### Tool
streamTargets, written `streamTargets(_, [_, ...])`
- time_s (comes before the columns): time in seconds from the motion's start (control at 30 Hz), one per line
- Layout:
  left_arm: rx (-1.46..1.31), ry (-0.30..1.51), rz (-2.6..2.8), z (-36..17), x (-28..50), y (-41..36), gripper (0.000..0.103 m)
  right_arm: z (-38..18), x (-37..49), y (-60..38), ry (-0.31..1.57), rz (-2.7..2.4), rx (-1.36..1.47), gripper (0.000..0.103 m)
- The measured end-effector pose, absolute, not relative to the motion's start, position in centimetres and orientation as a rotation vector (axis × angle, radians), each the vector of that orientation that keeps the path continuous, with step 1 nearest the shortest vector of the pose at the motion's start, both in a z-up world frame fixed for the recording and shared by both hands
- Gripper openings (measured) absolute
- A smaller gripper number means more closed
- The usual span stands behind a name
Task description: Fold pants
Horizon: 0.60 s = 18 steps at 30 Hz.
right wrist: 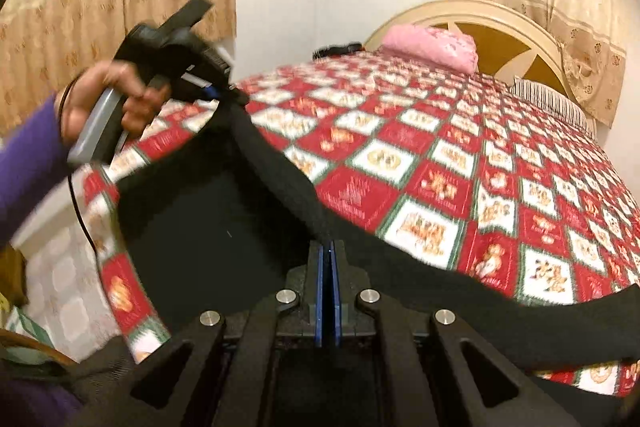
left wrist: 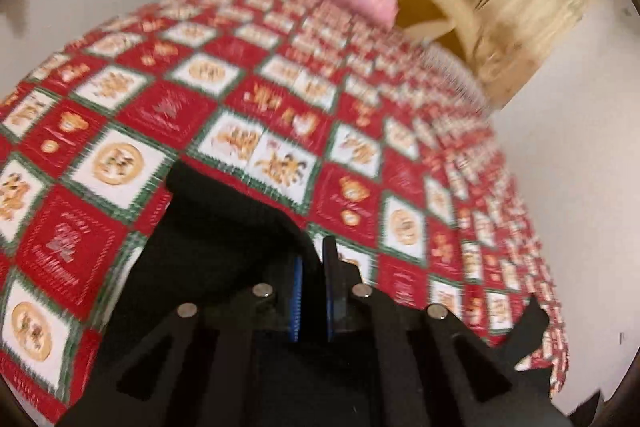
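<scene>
Both tongs [right wrist: 329, 247] [left wrist: 313, 247] clamp the black pants [right wrist: 280, 163].

- A bed [right wrist: 532, 27] with a cream arched headboard, covered by a red, white and green checked Christmas bedspread [right wrist: 460, 163].
- Black fabric pants [right wrist: 480, 315] draped partly on the bedspread's near edge.
- A folded pink blanket [right wrist: 432, 45] beside the headboard.
- A striped pillow [right wrist: 548, 99] at the far right.

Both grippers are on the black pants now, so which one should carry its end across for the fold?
Probably left. The left gripper holds its end of the pants lifted above the bedspread; the right gripper grips lower, a natural anchor.
</scene>
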<state>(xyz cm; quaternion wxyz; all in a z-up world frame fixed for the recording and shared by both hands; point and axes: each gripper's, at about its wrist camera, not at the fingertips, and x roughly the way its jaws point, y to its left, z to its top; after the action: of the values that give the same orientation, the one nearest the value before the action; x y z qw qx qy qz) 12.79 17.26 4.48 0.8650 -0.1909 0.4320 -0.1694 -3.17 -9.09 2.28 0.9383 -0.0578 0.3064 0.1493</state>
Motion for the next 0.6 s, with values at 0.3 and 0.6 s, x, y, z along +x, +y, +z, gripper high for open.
streamTargets(0.3, [-0.373, 0.838, -0.321, 2.3, 6.6, 21.3, 0.009, 1.6, -8.0, -7.0, 0.668, 0.381, -0.236, 0.003])
streamTargets(0.6, [-0.343, 0.940, -0.184, -4.9, 5.0, 22.6, 0.009, -4.6, -8.8, -5.4, 0.798, 0.392, -0.263, 0.003])
